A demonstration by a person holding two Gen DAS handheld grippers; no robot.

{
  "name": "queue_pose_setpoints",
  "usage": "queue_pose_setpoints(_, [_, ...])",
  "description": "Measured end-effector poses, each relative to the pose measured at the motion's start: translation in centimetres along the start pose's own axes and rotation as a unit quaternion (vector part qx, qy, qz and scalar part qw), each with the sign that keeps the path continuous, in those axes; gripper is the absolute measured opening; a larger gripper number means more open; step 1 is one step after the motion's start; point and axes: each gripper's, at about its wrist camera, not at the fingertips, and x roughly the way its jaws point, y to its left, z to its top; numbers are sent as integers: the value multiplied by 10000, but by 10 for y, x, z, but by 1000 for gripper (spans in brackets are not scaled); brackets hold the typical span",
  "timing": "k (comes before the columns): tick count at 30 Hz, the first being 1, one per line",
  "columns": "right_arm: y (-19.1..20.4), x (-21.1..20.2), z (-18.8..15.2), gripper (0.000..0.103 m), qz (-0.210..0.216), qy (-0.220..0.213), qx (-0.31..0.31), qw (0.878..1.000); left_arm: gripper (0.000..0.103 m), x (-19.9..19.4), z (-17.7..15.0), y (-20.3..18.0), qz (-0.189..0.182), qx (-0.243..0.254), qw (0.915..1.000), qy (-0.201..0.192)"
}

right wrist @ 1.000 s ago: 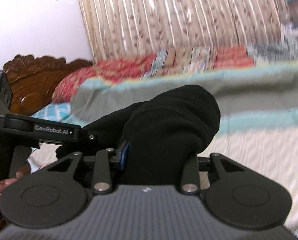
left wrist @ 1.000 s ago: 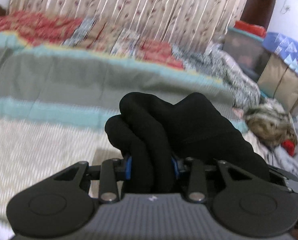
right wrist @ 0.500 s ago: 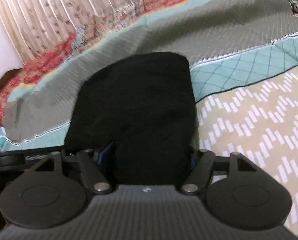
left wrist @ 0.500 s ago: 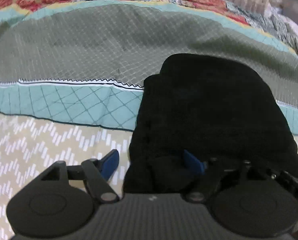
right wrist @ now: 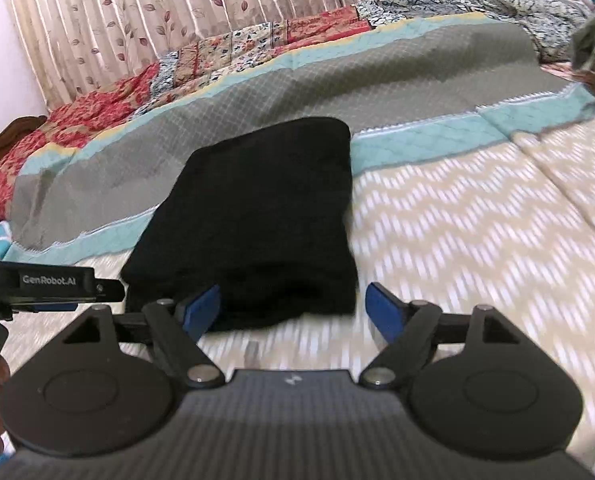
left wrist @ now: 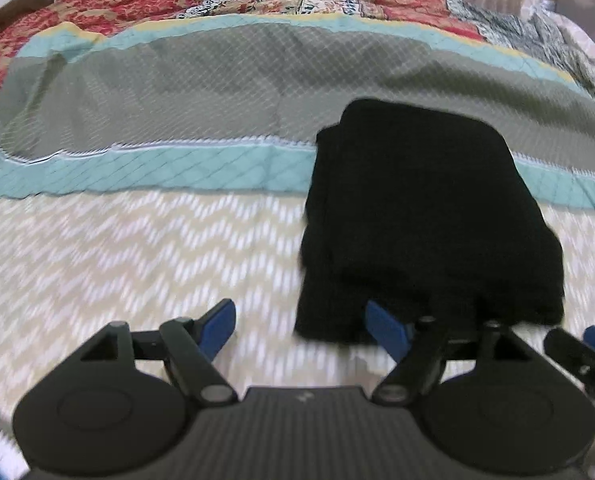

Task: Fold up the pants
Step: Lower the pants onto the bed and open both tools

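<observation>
Your left tool stands apart with nothing clamped; the folded black pants lie on the bed just ahead and to its right. Your right tool is spreading wider, the bundle's near edge between its blue pads but free. The last fold looks laid; next, back both tools away without snagging cloth.

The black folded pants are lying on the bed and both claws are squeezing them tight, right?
Not quite. The black folded pants do lie on the patterned quilted bedspread, but neither claw squeezes them. In the right wrist view the right claw is opening, its blue pads clear of the cloth. In the left wrist view the left claw stands open too.
</observation>
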Motion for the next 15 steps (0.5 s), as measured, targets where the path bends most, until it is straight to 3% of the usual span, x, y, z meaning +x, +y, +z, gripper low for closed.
queue_pose_setpoints(8, [21, -53, -38, 103, -403, 133, -17, 9991, 89, -61, -58, 10, 91, 150, 9998, -56])
queue_pose_setpoints(11, [25, -67, -47, 103, -410, 201, 41, 9989, 94, -76, -73, 13, 46, 178, 9998, -91])
queue_pose_setpoints(13, [29, -74, -50, 103, -403, 255, 62, 9988, 102, -86, -83, 16, 3, 154, 9998, -108])
queue_pose_setpoints(15, [31, -78, -53, 103, -400, 346, 85, 9986, 103, -93, -88, 18, -30, 128, 9998, -123])
